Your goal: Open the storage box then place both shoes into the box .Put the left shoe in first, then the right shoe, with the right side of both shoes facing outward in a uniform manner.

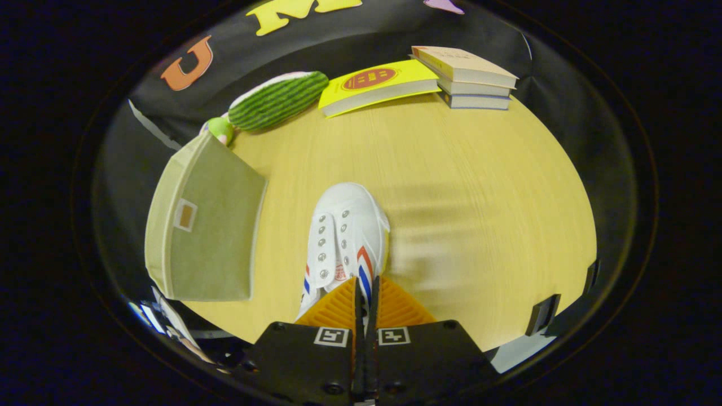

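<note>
A white canvas shoe [345, 237] with red and blue side stripes points away from me over the wooden table [479, 186]. My gripper [365, 293] is shut on the edge of the shoe's opening, near the heel, its fingers nearly touching with the canvas pinched between them. The shoe's toe is ahead of the fingers, and blur beside it hints at motion. The olive-beige fabric storage box [203, 225] stands to the left of the shoe, its lid down. I cannot tell whether the shoe rests on the table or hangs above it.
A green striped plush toy [276, 101] lies beyond the box by the booth wall. A yellow book [378, 84] and a stack of three books [471, 76] sit at the table's far side.
</note>
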### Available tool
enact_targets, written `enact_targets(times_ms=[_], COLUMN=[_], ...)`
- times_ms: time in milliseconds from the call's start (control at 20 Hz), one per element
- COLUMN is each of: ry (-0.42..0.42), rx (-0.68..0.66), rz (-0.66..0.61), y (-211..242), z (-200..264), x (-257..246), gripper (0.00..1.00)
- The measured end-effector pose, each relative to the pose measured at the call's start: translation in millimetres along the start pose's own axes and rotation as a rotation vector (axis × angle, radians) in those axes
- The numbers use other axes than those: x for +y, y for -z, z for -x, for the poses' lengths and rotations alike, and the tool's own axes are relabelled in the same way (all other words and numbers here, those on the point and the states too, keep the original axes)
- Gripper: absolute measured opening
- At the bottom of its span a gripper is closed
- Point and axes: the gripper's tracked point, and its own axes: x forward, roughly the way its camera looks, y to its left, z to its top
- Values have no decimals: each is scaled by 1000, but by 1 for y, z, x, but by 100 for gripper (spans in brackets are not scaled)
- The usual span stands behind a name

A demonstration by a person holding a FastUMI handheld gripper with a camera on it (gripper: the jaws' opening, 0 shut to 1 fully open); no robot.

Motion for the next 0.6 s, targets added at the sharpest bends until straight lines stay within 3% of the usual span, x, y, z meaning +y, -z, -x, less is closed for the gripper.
enact_targets(times_ms=[300,600], ry=[-175,-246], rx=[-96,-200], rz=[-72,-115], y=[-26,-63], z=[73,116], x=[83,166], gripper=[5,5])
